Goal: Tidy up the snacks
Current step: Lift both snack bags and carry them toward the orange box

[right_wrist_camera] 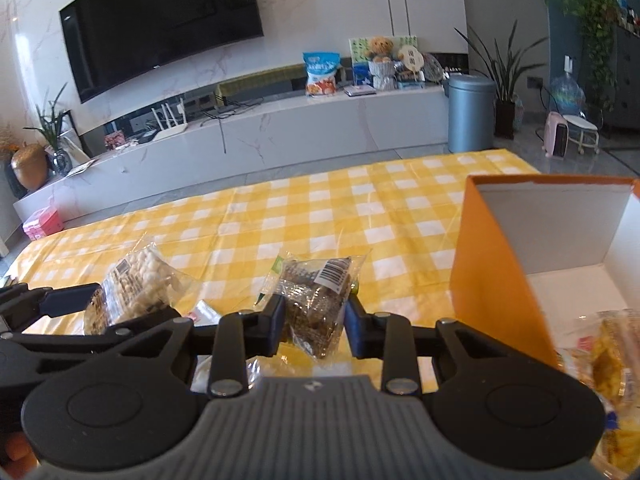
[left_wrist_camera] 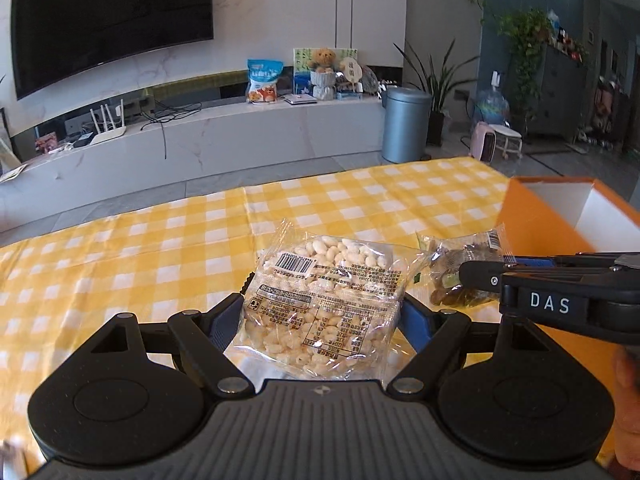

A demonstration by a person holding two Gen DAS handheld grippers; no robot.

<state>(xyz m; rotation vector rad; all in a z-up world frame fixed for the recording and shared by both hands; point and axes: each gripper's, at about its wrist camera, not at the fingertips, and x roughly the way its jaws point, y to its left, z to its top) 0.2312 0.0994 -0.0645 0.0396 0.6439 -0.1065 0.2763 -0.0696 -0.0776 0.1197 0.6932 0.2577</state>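
Snack packets, two of them, both in clear crinkly plastic. Pale puffed-grain packet with a barcode label: clenched between the blue-padded fingers of the left gripper, held above the yellow-and-white checked tablecloth on the table. Dark brown snack packet, also barcoded: pinched between the fingers of the right gripper, just beside the pale one, toward the table's right side. Whether either packet touches the cloth cannot be told. Open orange cardboard box with white inside stands at the table's right edge, close to the dark packet; a yellow snack bag lies in it. Small white wrapper lies on the cloth between the two grippers. Beyond the table's far edge: white media shelf, wall television, blue-grey bin.
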